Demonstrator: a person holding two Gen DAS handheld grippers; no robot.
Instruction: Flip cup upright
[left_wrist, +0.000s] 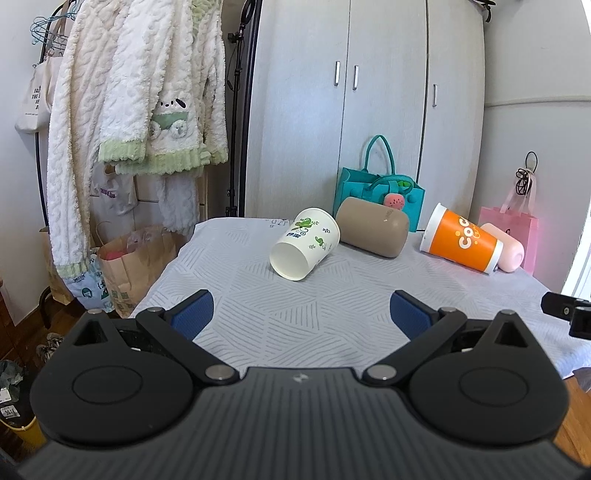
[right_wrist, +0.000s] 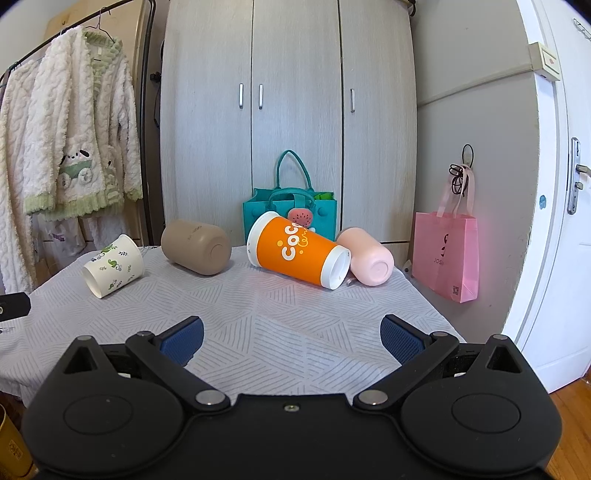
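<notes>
Several cups lie on their sides on the grey patterned tablecloth (left_wrist: 295, 317). A white paper cup with green leaves (left_wrist: 304, 243) (right_wrist: 112, 266) lies with its mouth toward me. A brown cup (left_wrist: 373, 232) (right_wrist: 195, 246) lies behind it. An orange cup (left_wrist: 461, 238) (right_wrist: 297, 254) and a pink cup (left_wrist: 506, 247) (right_wrist: 367, 256) lie at the right. My left gripper (left_wrist: 301, 314) is open and empty, short of the white cup. My right gripper (right_wrist: 291, 339) is open and empty, short of the orange cup.
A teal felt bag (left_wrist: 376, 184) (right_wrist: 290, 206) stands at the table's back against the grey wardrobe (right_wrist: 288, 110). A pink bag (right_wrist: 445, 254) hangs at the right. A clothes rack with fleece robes (left_wrist: 129, 110) and paper bags (left_wrist: 136, 258) stand left of the table.
</notes>
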